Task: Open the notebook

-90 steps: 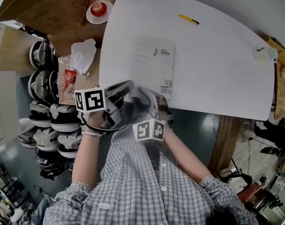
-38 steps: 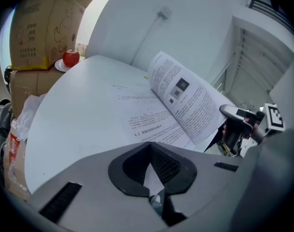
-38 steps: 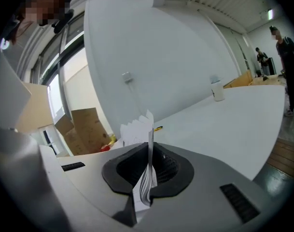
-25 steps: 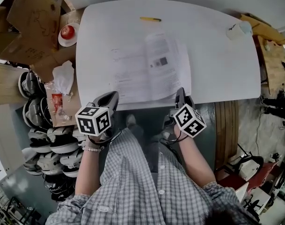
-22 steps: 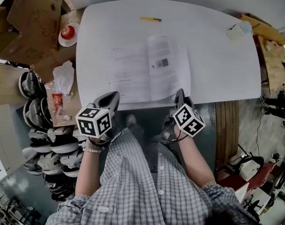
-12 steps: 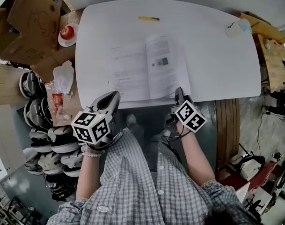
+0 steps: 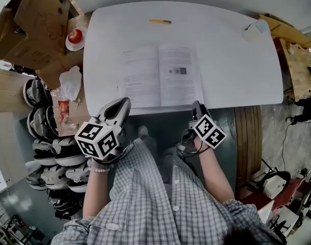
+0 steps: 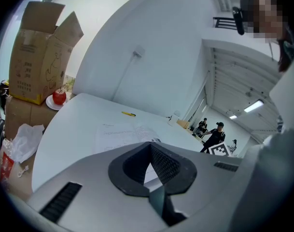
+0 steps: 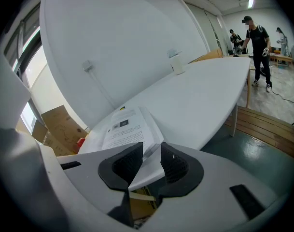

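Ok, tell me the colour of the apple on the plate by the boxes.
Red; the apple sits on a white plate, clearest in the head view.

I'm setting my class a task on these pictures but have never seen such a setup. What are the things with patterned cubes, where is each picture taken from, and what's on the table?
A person holds two two-jaw grippers; the cubes belong to them. One head camera looks down; one rides each gripper. On the table lie the open notebook and a yellow pen. The left gripper is shut, empty. On the right gripper the jaws have just been opening, the notebook's corner showing ungripped between them.
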### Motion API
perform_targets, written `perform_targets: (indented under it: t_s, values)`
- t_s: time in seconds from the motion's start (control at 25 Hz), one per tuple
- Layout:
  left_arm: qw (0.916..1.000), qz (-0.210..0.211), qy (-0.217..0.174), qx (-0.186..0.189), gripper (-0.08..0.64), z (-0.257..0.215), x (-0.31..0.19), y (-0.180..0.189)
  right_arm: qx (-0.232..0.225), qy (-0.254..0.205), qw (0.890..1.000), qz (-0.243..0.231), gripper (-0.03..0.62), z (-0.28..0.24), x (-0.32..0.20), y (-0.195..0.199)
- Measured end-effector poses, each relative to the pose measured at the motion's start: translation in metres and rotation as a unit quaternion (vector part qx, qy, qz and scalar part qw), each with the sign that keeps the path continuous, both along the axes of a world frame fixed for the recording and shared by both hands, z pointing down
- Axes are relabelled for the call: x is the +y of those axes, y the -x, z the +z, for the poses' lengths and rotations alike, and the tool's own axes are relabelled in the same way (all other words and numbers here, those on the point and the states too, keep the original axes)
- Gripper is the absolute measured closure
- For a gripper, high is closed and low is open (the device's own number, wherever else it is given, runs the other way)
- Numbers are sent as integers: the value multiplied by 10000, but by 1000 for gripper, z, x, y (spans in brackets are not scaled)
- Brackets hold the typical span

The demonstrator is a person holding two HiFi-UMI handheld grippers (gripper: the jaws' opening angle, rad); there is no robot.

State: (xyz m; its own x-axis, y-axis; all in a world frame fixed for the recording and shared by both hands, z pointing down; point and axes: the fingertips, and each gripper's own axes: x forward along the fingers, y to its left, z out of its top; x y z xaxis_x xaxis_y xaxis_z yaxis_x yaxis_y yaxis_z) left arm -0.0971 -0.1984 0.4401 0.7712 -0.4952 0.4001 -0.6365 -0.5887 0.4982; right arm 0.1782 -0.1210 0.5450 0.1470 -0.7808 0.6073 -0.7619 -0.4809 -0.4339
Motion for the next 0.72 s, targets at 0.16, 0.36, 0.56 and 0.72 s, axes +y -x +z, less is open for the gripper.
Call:
perform_targets:
  t_s: [0.16, 0.36, 0.56, 0.72]
  values:
    - [9999, 31, -102, -8, 552, -8, 8, -4, 188, 60, 9998, 34, 495, -2, 19, -14]
    - [9992, 22, -394, -18, 552, -24, 17, -10, 747, -383, 9957, -396, 516, -35, 20, -16]
    - [9973, 32, -726, -49, 554, -45, 26, -16, 1477, -1061, 9760, -1201, 565, -94, 6, 9]
    - [9948, 39, -1015, -64, 554, -64, 34, -23, 2002, -1554, 9463, -2005, 568, -140, -3, 41]
